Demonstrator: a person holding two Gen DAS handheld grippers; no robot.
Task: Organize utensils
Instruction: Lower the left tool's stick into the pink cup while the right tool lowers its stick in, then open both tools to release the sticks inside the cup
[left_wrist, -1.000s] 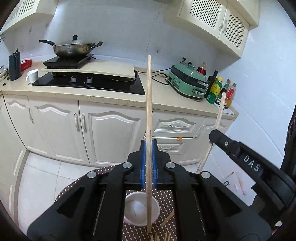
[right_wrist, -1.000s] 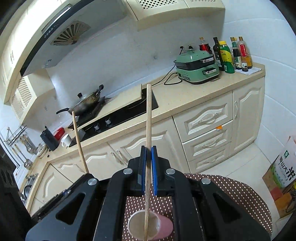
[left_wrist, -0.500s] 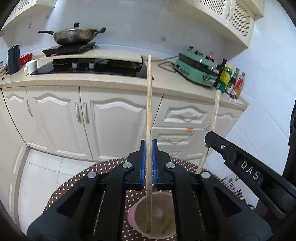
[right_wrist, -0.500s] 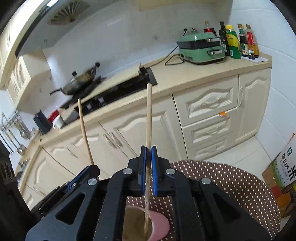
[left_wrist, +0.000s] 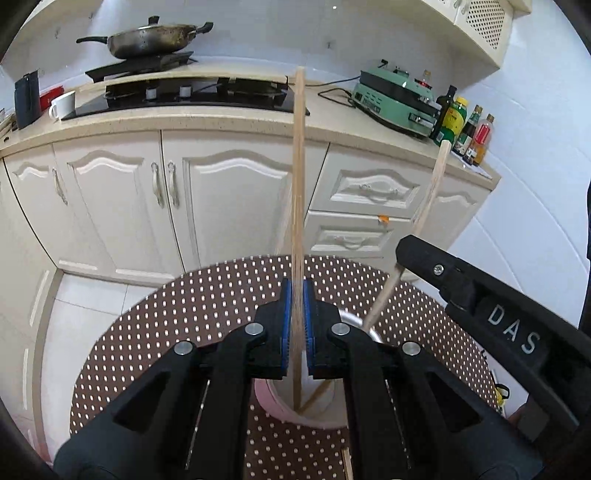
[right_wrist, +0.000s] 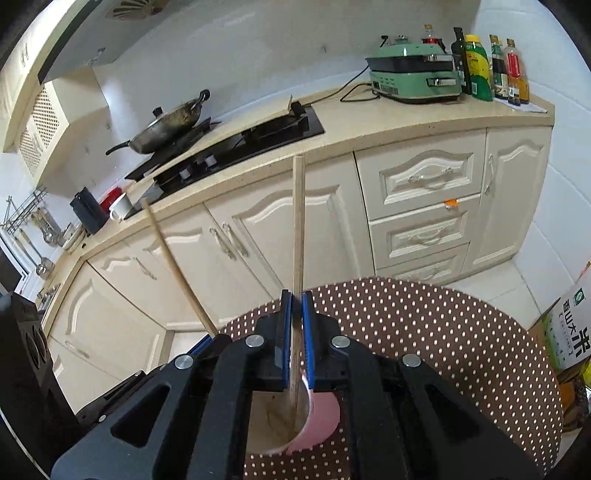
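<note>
- Left hand-held gripper (left_wrist: 295, 325) clamps a chopstick (left_wrist: 297, 206), tip inside the pink cup (left_wrist: 273, 400) at lower centre.
- Right hand-held gripper (right_wrist: 295, 332) grips another chopstick (right_wrist: 297, 229), tip in the cup, on the dotted tabletop (right_wrist: 443, 332).

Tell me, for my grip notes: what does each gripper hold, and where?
Each holds one chopstick low on its shaft, lower end inside the pink cup.

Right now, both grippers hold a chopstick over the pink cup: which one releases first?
Either; slight edge to the left. The left gripper holds its chopstick upright with the tip deep inside the pink cup. The right gripper's chopstick is also in, near the wall.
</note>
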